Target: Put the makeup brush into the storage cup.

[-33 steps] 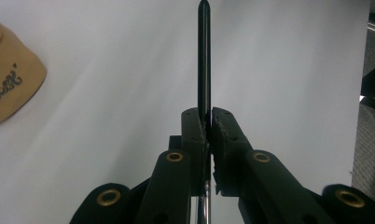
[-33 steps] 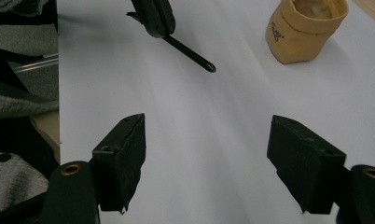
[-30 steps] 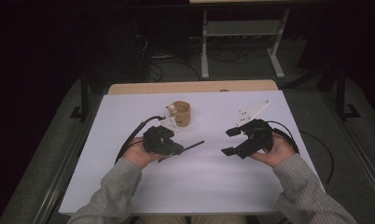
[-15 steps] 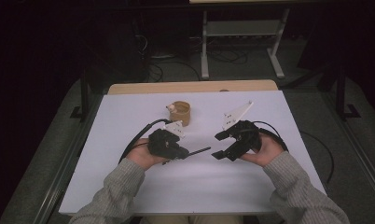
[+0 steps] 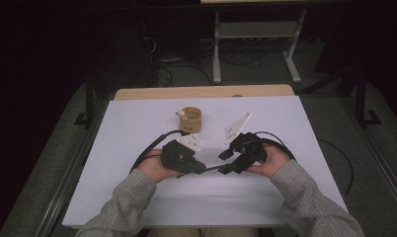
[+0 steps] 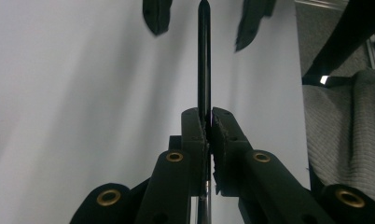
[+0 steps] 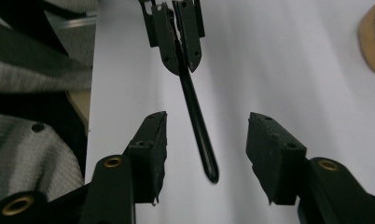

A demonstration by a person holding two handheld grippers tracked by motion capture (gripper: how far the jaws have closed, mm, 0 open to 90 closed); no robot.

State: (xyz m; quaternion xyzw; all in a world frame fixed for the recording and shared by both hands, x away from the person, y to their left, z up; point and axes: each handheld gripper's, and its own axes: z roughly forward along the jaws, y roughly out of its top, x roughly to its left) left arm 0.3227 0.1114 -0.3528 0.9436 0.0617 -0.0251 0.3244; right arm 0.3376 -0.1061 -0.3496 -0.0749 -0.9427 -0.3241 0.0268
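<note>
Black pen (image 6: 204, 56): a slim dark stick, clenched near one end by the jaws of the left gripper (image 5: 199, 168), its free end pointing across at the right gripper (image 5: 225, 161). It is held above the white counter (image 5: 137, 128), in front of the brown cup (image 5: 190, 119), on the person's side of that cup and a little to its right in the high view. In the left gripper view the pen rises straight up from between the two pressed pads. The right gripper's jaws are released; they have just been closing, and in the right gripper view the pen's rounded tip (image 7: 211, 172) lies between them with a clear gap on each side, touching neither pad. The two grippers face each other tip to tip, both near the cup, each in a hand with a grey knitted sleeve (image 5: 132, 197). Cables loop from both grippers over the counter. The cup stands upright on the counter, apart from both grippers.
</note>
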